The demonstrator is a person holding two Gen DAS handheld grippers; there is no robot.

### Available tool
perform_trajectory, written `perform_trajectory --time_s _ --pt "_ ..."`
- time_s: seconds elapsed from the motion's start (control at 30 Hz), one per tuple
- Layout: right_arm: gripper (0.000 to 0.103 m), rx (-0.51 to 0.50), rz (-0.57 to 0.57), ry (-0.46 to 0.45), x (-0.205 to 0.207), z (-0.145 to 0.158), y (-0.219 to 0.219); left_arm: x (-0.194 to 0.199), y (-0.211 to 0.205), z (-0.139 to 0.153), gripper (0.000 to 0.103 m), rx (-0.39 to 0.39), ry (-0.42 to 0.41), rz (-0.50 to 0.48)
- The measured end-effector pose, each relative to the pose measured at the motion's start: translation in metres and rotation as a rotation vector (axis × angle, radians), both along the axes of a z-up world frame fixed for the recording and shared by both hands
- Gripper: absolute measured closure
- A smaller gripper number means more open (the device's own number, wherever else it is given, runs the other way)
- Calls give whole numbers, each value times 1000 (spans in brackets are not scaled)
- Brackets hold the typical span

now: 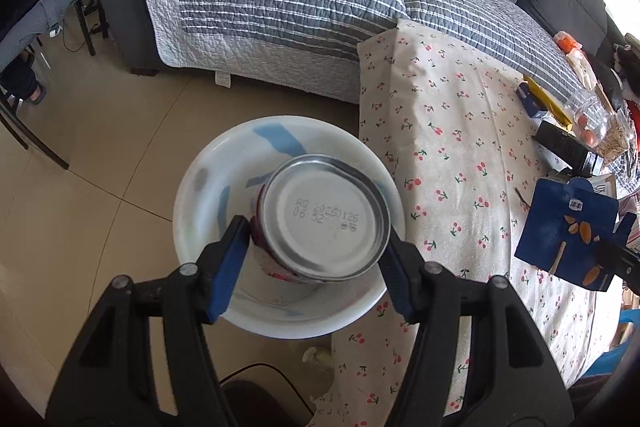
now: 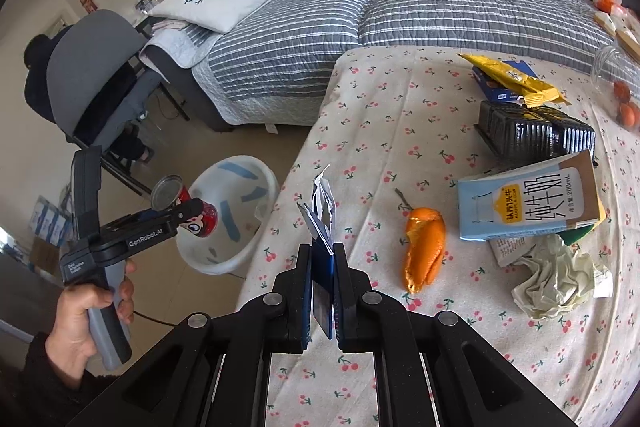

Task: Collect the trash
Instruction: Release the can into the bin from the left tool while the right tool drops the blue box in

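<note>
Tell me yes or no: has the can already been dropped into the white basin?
No, the left gripper is shut on the can, holding it above the white basin.

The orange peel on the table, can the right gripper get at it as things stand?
Probably not yet: the peel lies in the open, but the right gripper is shut on a blue carton, leaving its fingers no room.

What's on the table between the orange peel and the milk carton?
Nothing: in the right wrist view, only bare cherry-print tablecloth lies between the orange peel and the milk carton.
</note>
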State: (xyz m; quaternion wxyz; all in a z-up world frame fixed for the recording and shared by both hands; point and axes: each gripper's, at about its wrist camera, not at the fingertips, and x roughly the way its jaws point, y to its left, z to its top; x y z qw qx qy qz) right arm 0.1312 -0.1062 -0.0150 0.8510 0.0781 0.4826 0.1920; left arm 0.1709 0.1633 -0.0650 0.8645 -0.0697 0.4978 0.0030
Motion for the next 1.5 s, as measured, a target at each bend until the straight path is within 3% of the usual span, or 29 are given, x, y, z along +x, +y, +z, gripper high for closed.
perform_trajectory --time_s 0.23,0.37,0.47,1.0,1.43,1.5 --pt "94 -5 9 4 4 -6 12 -2 3 1 38 4 7 -4" --pt "94 0 13 5 5 -8 16 -9 10 6 13 25 8 40" --pt "94 2 22 4 6 -10 22 -15 15 12 6 56 -3 44" --pt "93 42 140 -46 16 -28 88 -43 47 15 5 166 30 81" --pt "93 116 165 -57 34 -46 119 -47 49 15 5 198 29 67" --pt "88 126 166 -53 36 -49 120 -46 48 14 5 202 31 64"
